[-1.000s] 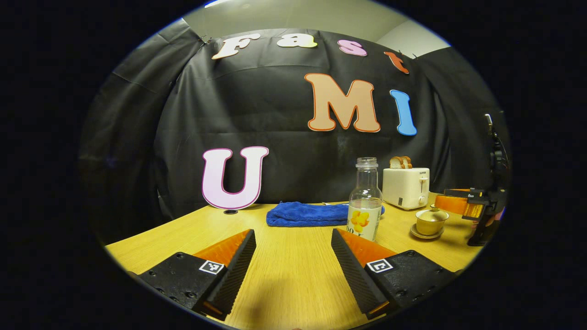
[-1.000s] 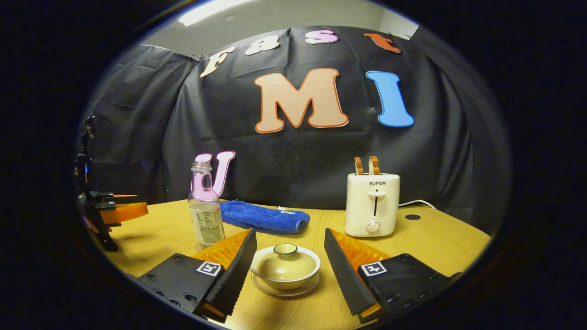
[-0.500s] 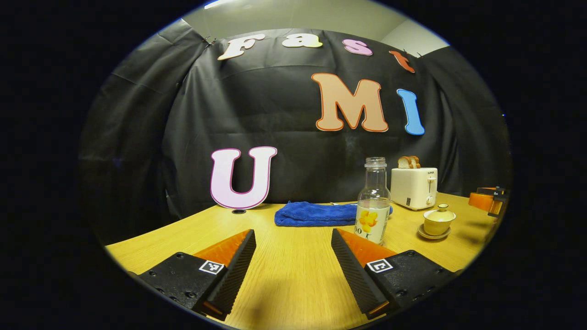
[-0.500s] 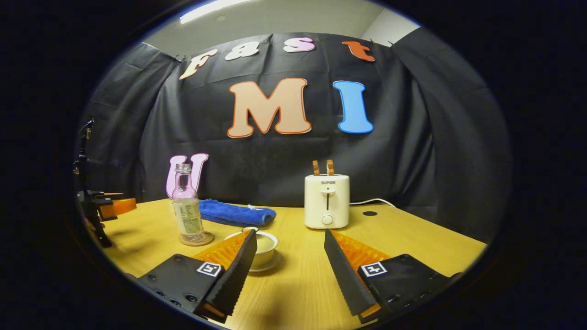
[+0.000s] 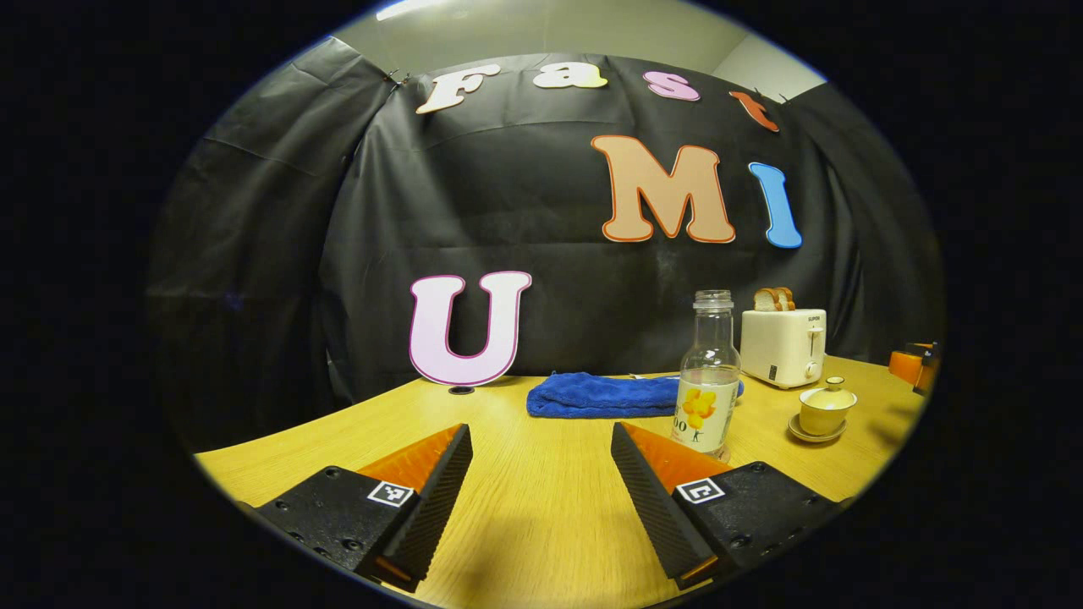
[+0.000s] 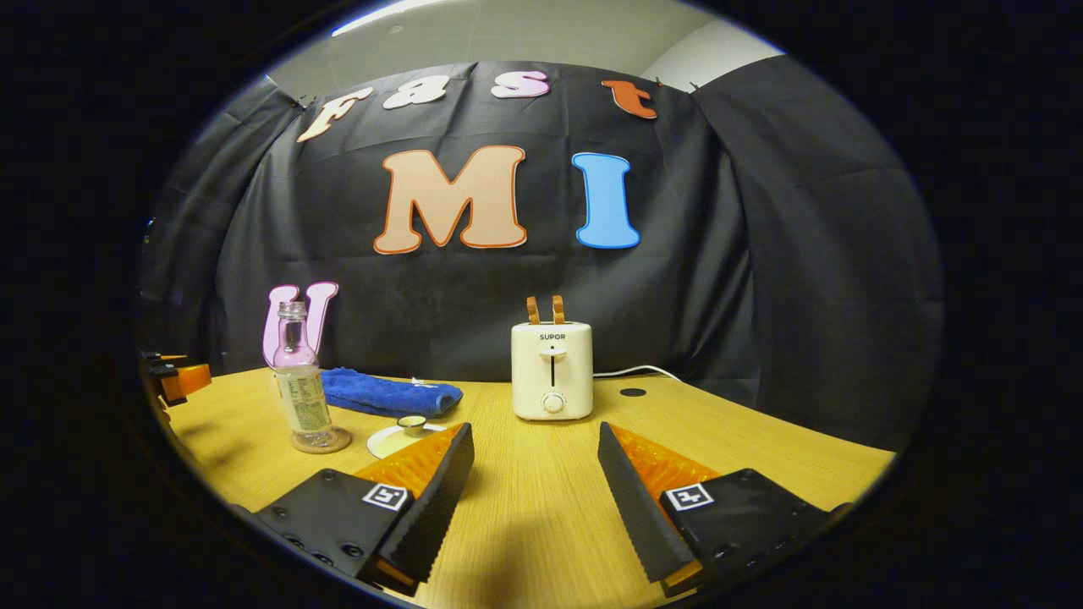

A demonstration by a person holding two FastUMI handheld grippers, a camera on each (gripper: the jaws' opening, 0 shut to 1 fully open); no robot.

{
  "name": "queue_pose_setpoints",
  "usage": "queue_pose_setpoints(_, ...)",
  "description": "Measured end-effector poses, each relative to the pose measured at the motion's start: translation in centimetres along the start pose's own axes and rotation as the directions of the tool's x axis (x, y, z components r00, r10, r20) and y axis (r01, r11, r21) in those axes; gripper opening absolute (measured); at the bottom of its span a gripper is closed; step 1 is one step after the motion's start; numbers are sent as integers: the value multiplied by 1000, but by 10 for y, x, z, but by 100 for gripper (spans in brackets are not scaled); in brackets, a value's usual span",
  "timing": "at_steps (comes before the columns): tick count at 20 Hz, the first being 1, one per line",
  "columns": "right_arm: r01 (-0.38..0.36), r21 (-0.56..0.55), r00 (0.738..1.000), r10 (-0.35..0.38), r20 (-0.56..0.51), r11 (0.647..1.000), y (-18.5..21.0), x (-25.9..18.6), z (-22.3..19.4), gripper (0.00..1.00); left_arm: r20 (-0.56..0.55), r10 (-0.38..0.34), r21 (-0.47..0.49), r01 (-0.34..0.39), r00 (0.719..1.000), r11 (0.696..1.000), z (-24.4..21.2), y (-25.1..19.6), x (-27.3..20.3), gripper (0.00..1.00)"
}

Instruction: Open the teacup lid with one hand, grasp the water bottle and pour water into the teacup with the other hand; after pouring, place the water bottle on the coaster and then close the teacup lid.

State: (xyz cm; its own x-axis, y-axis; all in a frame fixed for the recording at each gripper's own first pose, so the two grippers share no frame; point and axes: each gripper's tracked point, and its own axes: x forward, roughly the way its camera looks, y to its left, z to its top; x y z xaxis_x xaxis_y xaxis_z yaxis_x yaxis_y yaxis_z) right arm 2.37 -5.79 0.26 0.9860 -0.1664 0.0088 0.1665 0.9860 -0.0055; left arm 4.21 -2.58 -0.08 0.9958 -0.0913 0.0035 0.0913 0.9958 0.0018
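The clear glass water bottle (image 6: 300,385), uncapped and holding a little water, stands upright on a round coaster (image 6: 322,441). In the left gripper view the bottle (image 5: 706,381) rises just beyond my right-hand finger. The beige teacup (image 5: 827,408) sits with its lid on, on a saucer (image 5: 814,435), to the right of the bottle. In the right gripper view the teacup lid (image 6: 412,425) peeks out behind my left-hand finger. My left gripper (image 5: 541,440) is open over bare table. My right gripper (image 6: 533,440) is open too, holding nothing.
A white toaster (image 6: 552,370) with two bread slices stands at the back of the wooden table (image 6: 541,541). A folded blue cloth (image 6: 389,395) lies behind the bottle. The other gripper (image 6: 179,381) shows at the far left edge, and the other gripper (image 5: 912,366) at the far right edge.
My right gripper has backed off and swung right; the teacup, earlier between its fingers, now sits behind the left-hand finger. The left gripper view has drifted left. Both stay open.
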Motion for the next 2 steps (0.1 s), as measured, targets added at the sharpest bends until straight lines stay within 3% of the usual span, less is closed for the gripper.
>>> queue_pose_setpoints(2,0,0,1000,0,0,1000,1,0,0,90,-1,3,-1,-3,1000,1000,0,1,-1,96)
